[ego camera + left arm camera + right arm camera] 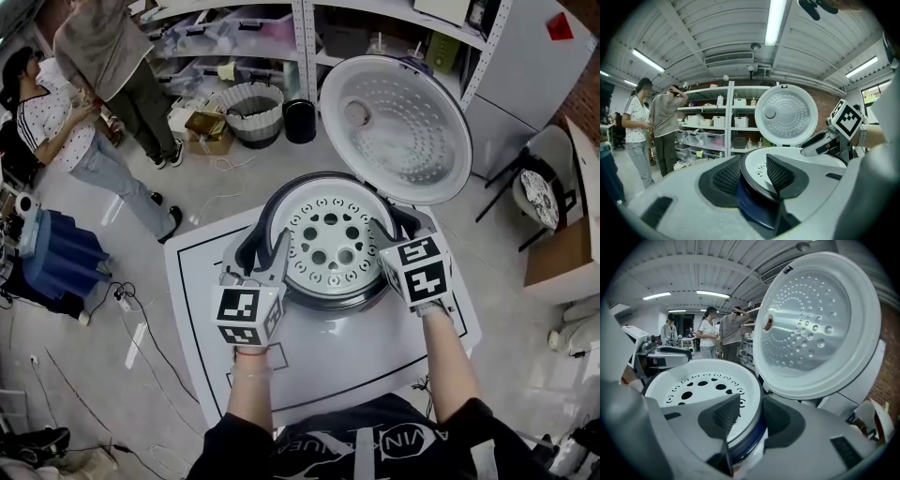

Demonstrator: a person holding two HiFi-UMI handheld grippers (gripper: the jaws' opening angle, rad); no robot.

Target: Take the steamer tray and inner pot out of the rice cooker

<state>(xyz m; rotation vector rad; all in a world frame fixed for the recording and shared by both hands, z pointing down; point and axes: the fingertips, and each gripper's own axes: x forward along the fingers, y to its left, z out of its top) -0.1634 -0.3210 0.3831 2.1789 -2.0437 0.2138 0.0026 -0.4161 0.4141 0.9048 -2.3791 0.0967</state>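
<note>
Straddling steamer tray [333,239] rim in rice cooker [398,127], left tool [267,247], right tool [395,231], jaws spread

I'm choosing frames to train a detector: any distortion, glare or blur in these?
Head view: sharp and evenly lit, straight lines bowed toward the edges, a soft sheen on the lid. Left gripper view: heavy fisheye, black corners, ceiling light blown out, left tongs slightly soft. Right gripper view: same fisheye, glare streak across the lid, steamer tray crisp.
</note>
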